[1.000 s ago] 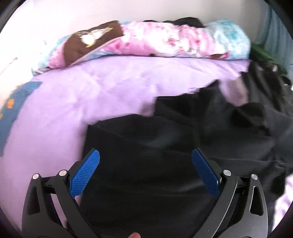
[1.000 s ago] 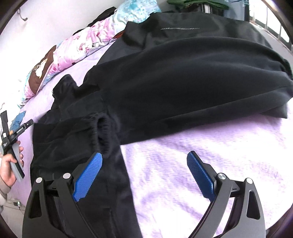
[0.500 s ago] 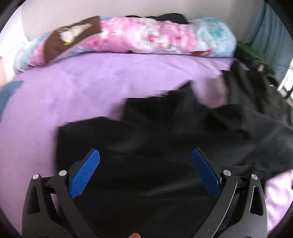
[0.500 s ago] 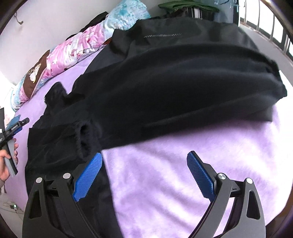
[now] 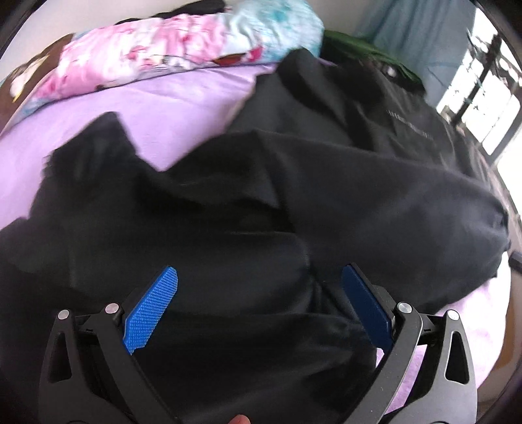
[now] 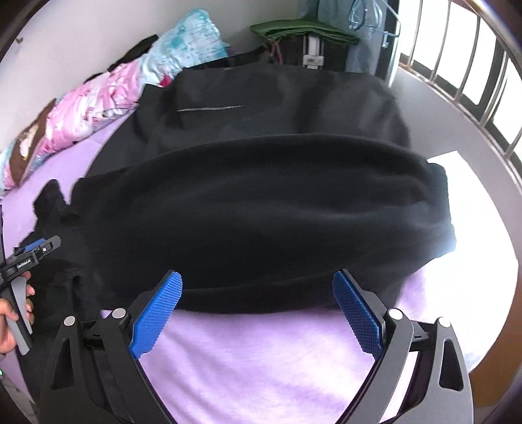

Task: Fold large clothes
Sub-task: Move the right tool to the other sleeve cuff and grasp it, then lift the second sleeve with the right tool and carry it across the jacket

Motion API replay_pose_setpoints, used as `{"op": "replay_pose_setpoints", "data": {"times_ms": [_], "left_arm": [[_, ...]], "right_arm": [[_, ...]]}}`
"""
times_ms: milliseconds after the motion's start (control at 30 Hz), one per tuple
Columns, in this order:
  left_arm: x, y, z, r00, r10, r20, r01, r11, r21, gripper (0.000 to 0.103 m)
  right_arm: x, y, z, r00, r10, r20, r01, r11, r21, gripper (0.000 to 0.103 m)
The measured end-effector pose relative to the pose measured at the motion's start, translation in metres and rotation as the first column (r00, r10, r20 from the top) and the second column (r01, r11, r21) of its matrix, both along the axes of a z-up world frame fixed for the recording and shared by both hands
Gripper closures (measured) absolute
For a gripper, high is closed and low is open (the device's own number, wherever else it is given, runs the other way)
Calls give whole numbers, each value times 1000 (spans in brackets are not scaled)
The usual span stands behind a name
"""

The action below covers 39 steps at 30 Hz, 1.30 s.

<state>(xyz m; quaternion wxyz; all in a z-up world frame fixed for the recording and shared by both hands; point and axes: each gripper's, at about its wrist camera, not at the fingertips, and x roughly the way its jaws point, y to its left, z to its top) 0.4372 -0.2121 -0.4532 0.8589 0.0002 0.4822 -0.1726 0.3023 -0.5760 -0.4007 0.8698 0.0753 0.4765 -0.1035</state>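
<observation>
A large black garment [image 5: 293, 202] [image 6: 261, 208] lies spread across the purple bed sheet [image 5: 156, 104] [image 6: 261, 365], with one part folded over as a thick band and a rumpled sleeve end [image 6: 52, 199] at the left. My left gripper [image 5: 259, 277] hovers open above the garment's near folds, nothing between its blue pads. My right gripper [image 6: 257, 280] is open too, its tips at the near edge of the folded band, over bare sheet. The left gripper's handle [image 6: 23, 261], held by a hand [image 6: 9, 323], shows at the right wrist view's left edge.
A rolled pink and blue floral quilt [image 5: 182, 55] [image 6: 130, 84] lies along the wall at the bed's far side. Green cloth [image 6: 303, 29] sits on a stand beyond the bed. A railed window [image 6: 473, 65] is at the right, and the bed's edge [image 6: 483, 228] drops off there.
Both views have swung right and closed in on the garment. The left gripper now faces the garment's body instead of the sleeve end; the right gripper has neared the folded band's edge.
</observation>
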Motion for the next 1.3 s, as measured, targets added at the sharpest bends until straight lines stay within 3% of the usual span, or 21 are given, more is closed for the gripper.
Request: {"op": "replay_pose_setpoints", "data": {"times_ms": [267,500,767,900,967,1033,1167,1300], "left_arm": [[11,-37,-45,996,-34,-81,36,999,30,6],[19,-38,-73,992,-31,-120,29,999,-23,5],[17,-32,-87,996,-39,-78,35,998,-59,5],[7,-24,-96,997,-36,-68,31,997,-67,5],[4,-23,-97,997,-35,-66,31,997,-68,5],[2,-21,-98,997,-35,-64,31,997,-68,5],[1,-20,-99,997,-35,-62,31,997,-69,5],[2,-22,-96,997,-35,-67,31,997,-69,5]], "right_arm": [[5,-63,0,997,-75,-25,73,995,-62,11],[16,-118,-2,990,-139,-27,137,987,-79,11],[15,-149,-14,982,-188,-19,188,982,32,11],[12,-151,-18,984,-180,-18,181,981,76,26],[10,-154,-19,985,-171,-25,172,981,89,41],[7,-151,-16,987,-159,-21,160,984,72,46],[3,-143,-7,993,-121,-1,121,989,83,66],[-4,-135,11,994,-99,45,94,990,103,76]]}}
